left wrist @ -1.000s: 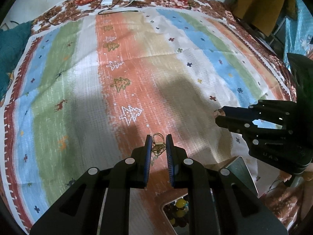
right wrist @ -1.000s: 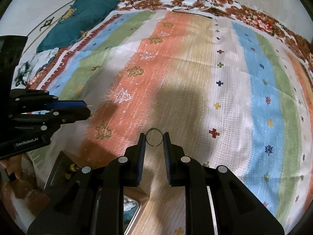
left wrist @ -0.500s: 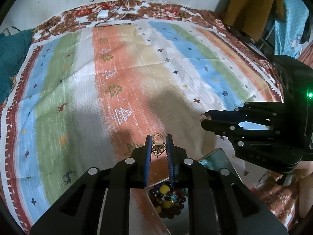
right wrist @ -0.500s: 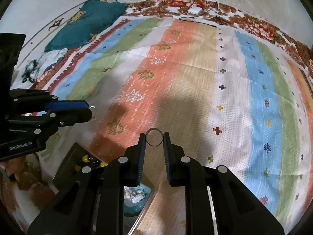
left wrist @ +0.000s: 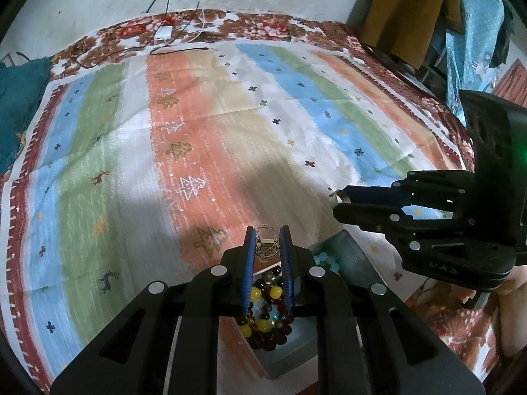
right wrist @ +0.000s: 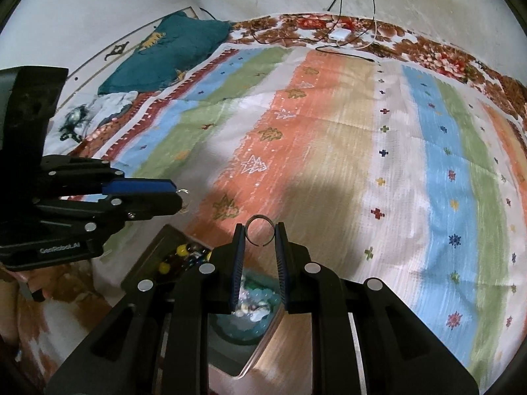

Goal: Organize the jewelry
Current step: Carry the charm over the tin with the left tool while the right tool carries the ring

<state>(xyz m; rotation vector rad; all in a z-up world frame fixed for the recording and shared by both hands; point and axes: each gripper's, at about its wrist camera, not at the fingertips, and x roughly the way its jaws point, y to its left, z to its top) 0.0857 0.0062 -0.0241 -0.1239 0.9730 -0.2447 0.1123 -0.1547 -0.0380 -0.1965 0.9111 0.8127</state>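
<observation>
Jewelry box [left wrist: 357, 256]: at 6 o'clock under both grippers, beads inside.
Left gripper [left wrist: 266, 240]: fingers pinch gold earring [left wrist: 265, 242].
Right gripper [right wrist: 260, 235]: fingers pinch silver ring [right wrist: 260, 230].

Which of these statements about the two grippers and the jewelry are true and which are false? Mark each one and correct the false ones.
1. The right gripper holds a plain metal ring between its fingers. True.
2. The left gripper is empty. False: it is shut on a small gold jewelry piece.
3. The dark and yellow beads lie loose on the striped blanket. False: they sit in a compartment of the jewelry box.
4. Pale blue beads lie in a compartment below the right gripper. True.
5. The ring already rests in the box. False: it is held above it.
</observation>
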